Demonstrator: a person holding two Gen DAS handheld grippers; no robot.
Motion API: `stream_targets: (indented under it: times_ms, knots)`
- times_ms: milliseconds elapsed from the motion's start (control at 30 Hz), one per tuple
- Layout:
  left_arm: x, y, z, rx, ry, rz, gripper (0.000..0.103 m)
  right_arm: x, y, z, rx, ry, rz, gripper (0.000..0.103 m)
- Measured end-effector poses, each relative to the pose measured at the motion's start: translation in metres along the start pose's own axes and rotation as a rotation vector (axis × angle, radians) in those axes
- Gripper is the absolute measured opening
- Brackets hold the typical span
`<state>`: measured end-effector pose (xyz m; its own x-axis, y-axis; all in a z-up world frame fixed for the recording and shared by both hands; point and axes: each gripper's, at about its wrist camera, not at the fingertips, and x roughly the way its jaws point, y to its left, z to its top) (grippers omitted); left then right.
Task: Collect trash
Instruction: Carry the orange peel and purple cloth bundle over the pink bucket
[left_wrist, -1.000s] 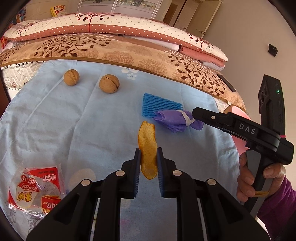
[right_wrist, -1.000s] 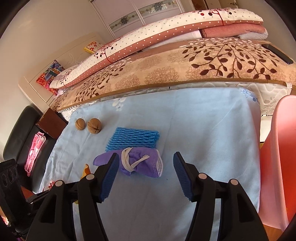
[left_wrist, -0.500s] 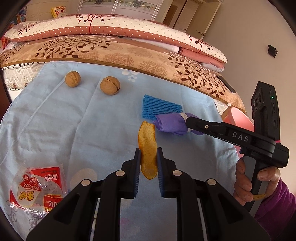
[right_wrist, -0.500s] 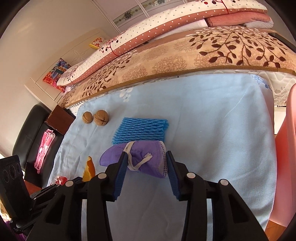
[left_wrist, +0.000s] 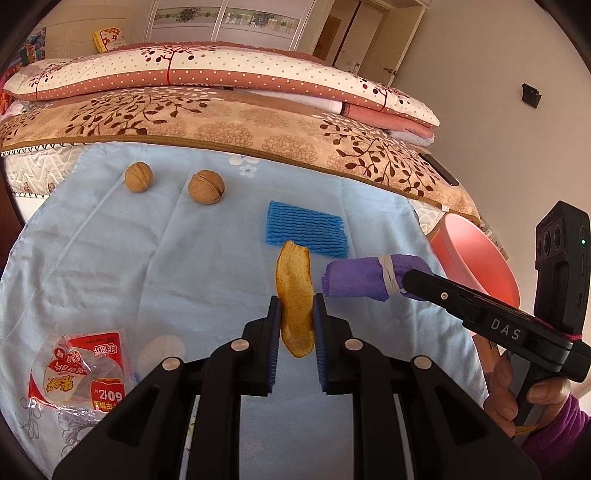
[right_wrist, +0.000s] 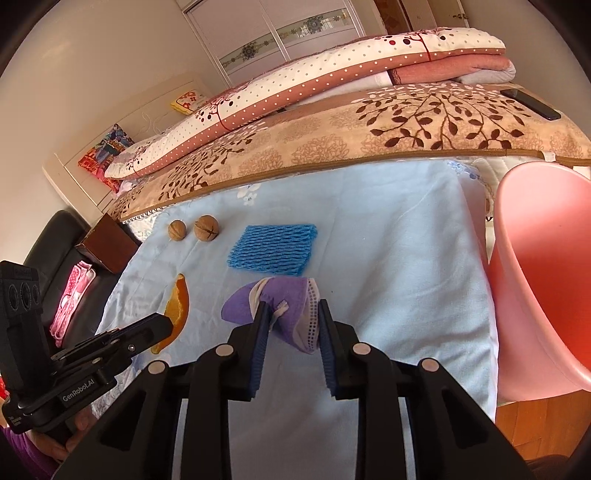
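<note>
Snack wrapper (left_wrist: 79, 369): left wrist view only

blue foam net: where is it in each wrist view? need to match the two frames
Left wrist: blue foam net sits just right of centre, flat on the light blue cloth, beyond the orange peel.
Right wrist: blue foam net sits near centre, just beyond the purple mask.
Shared landmark: the two walnuts lie left of the net in both views.
</note>
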<state>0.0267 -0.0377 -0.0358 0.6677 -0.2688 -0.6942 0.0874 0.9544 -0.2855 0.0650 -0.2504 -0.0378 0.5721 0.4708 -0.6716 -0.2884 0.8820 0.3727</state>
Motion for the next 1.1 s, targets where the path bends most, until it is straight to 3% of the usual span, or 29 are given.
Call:
stream_targets:
  times_ms: [667,1100]
  knots:
    - [-0.014,-0.021,0.005,0.050,-0.036,0.003,0.017,-0.072,0.020,-0.015,-0.122,-0.174,-0.089,0.025]
    - [-0.021,-0.050,0.017,0.104,-0.070,-0.029,0.017,-0.108,0.002,-0.013,-0.085,-0.269,-0.134,0.025]
